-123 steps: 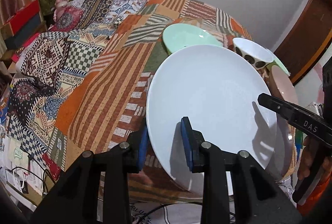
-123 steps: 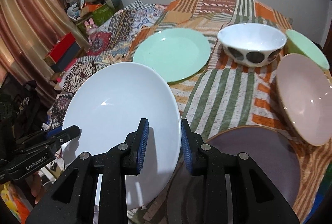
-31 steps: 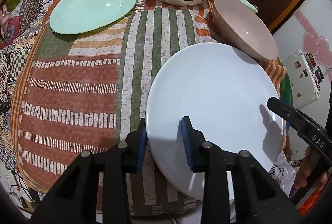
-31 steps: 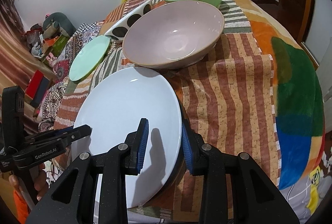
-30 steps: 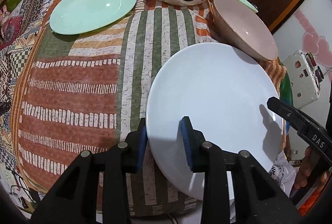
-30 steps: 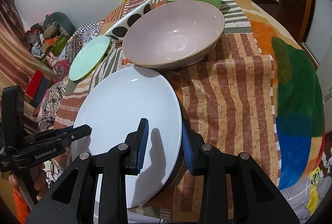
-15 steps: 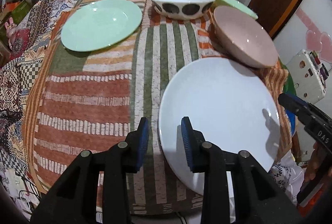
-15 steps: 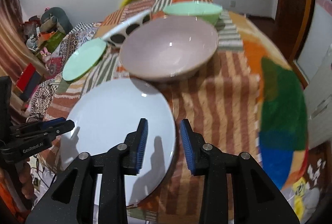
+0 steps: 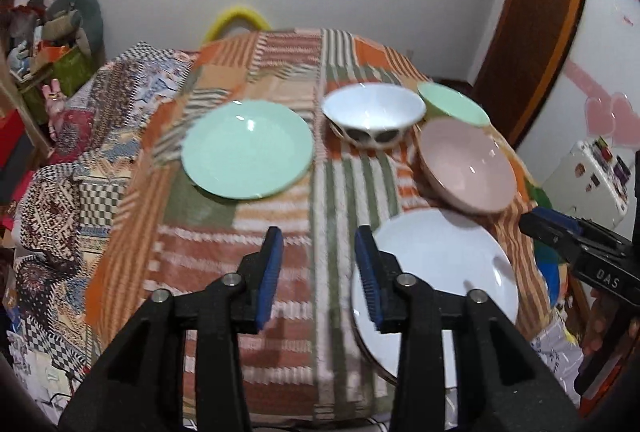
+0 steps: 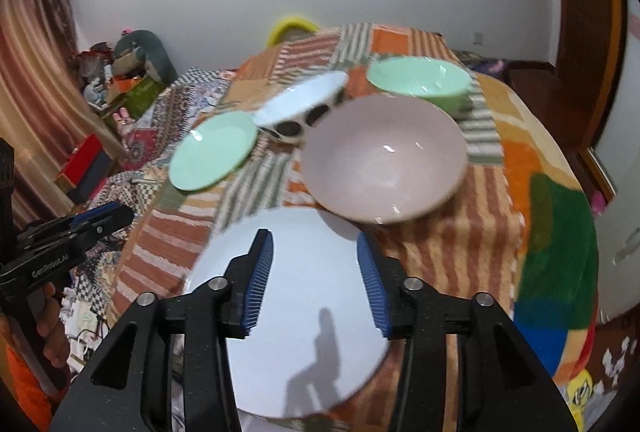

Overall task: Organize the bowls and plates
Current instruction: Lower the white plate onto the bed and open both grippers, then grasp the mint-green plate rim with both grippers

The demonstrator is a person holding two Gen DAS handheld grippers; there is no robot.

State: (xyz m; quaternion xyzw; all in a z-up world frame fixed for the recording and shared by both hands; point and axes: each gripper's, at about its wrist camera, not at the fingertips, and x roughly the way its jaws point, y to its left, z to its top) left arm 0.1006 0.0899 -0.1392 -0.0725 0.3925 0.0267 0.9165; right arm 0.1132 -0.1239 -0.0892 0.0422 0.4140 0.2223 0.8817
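A: What's nearest the cameras?

B: Both grippers, up off the cloth. The left gripper (image 9: 319,272) has its jaws parting with nothing between them; the white plate (image 9: 436,272) lies just to the right of them. The right gripper (image 10: 314,274) is also spreading its jaws, above that same plate, its pads not pressing on it.

A: Where does the plate rest?

B: Flat at the near edge of the table (image 9: 248,252), on the striped patchwork cloth.

A: And beyond it?

B: The pink bowl (image 10: 384,160) sits just behind the plate. To the left, apart, is the mint plate (image 9: 247,154). Farther back stand the white bowl with dark spots (image 9: 374,118) and the mint bowl (image 10: 418,78), close together.
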